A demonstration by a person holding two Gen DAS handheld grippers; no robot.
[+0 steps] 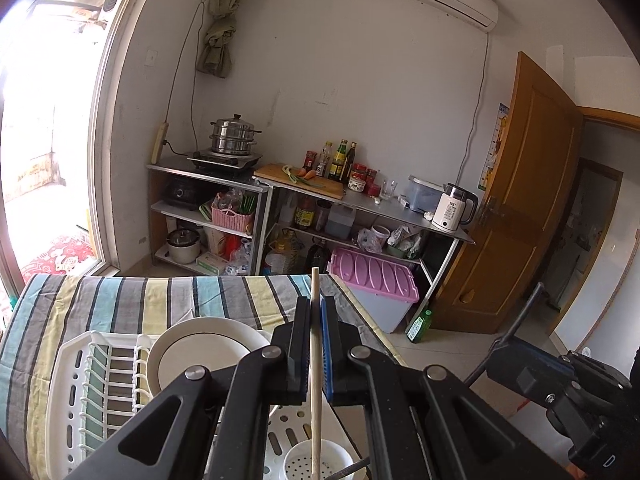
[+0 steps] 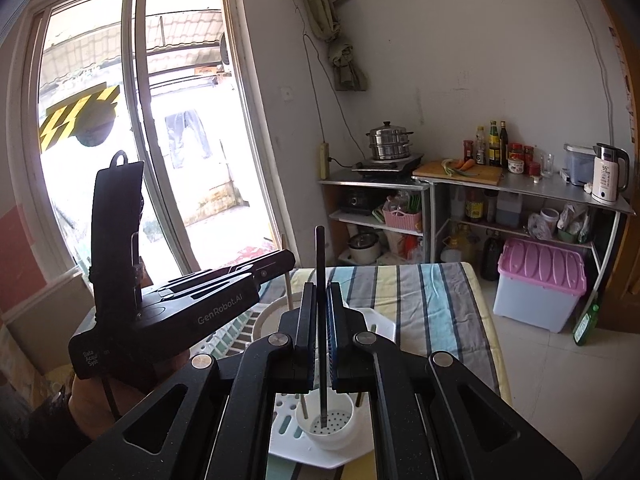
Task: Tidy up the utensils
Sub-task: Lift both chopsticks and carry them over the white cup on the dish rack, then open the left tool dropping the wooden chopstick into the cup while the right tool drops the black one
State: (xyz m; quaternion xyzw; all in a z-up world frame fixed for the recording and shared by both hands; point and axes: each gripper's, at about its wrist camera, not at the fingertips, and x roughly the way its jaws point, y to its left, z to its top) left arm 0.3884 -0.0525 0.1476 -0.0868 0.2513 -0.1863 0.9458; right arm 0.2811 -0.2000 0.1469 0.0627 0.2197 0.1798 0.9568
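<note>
My left gripper (image 1: 315, 308) is shut on a light wooden chopstick (image 1: 315, 360), held upright with its lower end in the white perforated utensil cup (image 1: 298, 465) of the white dish rack (image 1: 64, 396). My right gripper (image 2: 321, 296) is shut on a dark chopstick (image 2: 321, 280), also upright, its tip touching the perforated bottom of the same cup (image 2: 334, 434). The left gripper's body (image 2: 168, 316) shows at the left of the right wrist view. A white plate (image 1: 200, 344) stands in the rack.
The rack sits on a table with a striped cloth (image 1: 168, 300). Beyond stand metal shelves (image 1: 360, 208) with a steamer pot, bottles, a cutting board and a kettle (image 1: 454, 208). A pink-lidded bin (image 1: 376, 284) is on the floor, a wooden door (image 1: 520, 208) at right.
</note>
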